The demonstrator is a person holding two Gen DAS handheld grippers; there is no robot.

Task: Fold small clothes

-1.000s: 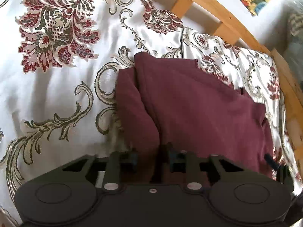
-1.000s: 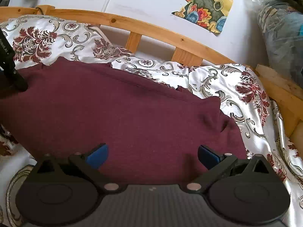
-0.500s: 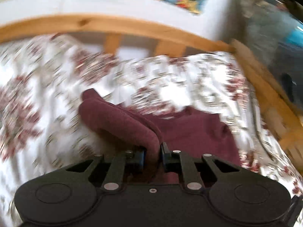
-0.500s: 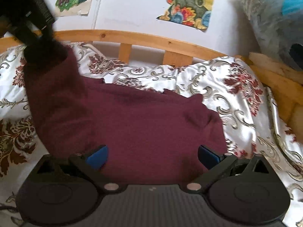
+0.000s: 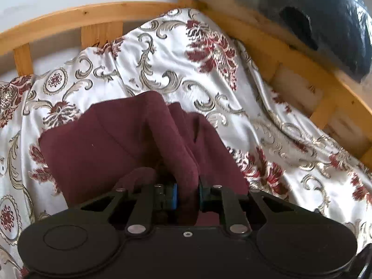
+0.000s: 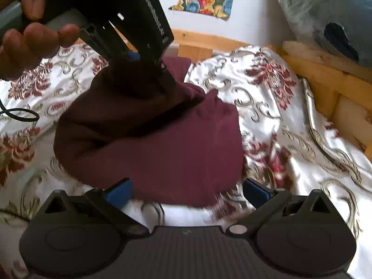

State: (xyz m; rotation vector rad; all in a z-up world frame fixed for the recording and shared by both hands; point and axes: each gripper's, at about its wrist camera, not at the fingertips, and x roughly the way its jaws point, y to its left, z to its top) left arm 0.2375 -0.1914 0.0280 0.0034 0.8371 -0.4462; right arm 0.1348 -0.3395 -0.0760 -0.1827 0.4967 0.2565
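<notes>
**A:** Where is the garment?

**B:** The dark red garment [image 6: 162, 139] lies on the bed, on a white bedspread [image 5: 209, 74] patterned with red flowers and grey scrolls. It sits near the middle of the bedspread, with the wooden bed frame [image 5: 69, 21] beyond it. One part of it is lifted off the bedspread and doubled over the rest.

**A:** What is my left gripper doing?

**B:** Your left gripper [image 5: 187, 193] has its jaws nearly together, pinching a thick fold of the garment between the blue pads. Seen from your right side, it hangs above the garment, tilted downward, with your left hand [image 6: 30, 37] wrapped around its handle.

**A:** And my right gripper?

**B:** Your right gripper [image 6: 186, 190] has its jaws spread wide and holds nothing. It sits at the near edge of the garment, and the pads are clear of the cloth on either side.

**A:** Anything else nearby?

**B:** A black cable [image 6: 21, 116] lies on the bedspread, left of the garment.
</notes>
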